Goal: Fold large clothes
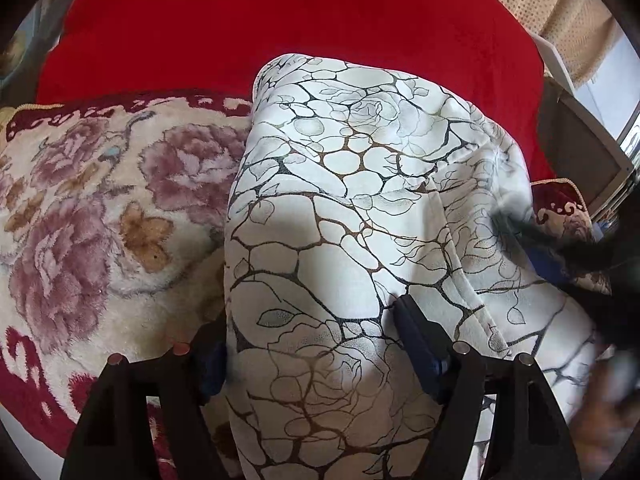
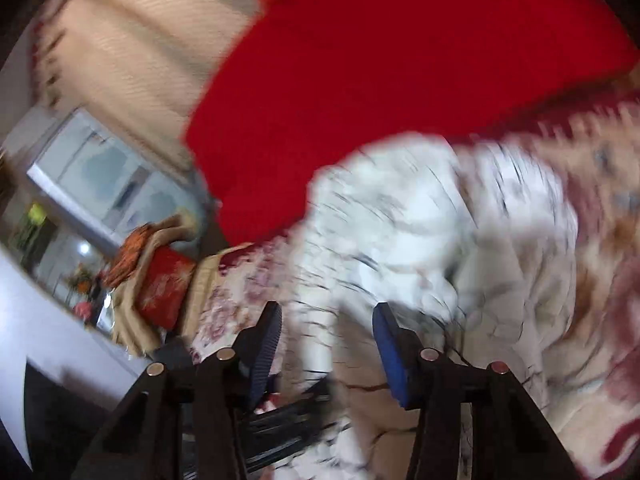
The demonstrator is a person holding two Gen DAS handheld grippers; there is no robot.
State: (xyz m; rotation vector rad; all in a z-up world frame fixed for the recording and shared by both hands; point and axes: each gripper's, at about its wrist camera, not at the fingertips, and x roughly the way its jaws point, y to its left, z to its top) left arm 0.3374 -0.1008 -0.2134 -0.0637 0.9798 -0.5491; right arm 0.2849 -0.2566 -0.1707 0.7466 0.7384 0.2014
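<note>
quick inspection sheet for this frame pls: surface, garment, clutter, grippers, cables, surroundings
Surface: floral plush blanket with a red cover behind it.
Job's things: white garment with dark vein-and-rose print, bunched in a mound on the blanket, not flat.
Clutter: red patterned cushion and an orange-and-tan cloth at the side.
Grippers: left gripper fingers straddle a thick fold of the garment; grip unclear. Right gripper fingers apart, garment behind them, nothing clearly pinched; view heavily blurred.
Cables: nothing seen.
Surroundings: beige curtain, window.
</note>
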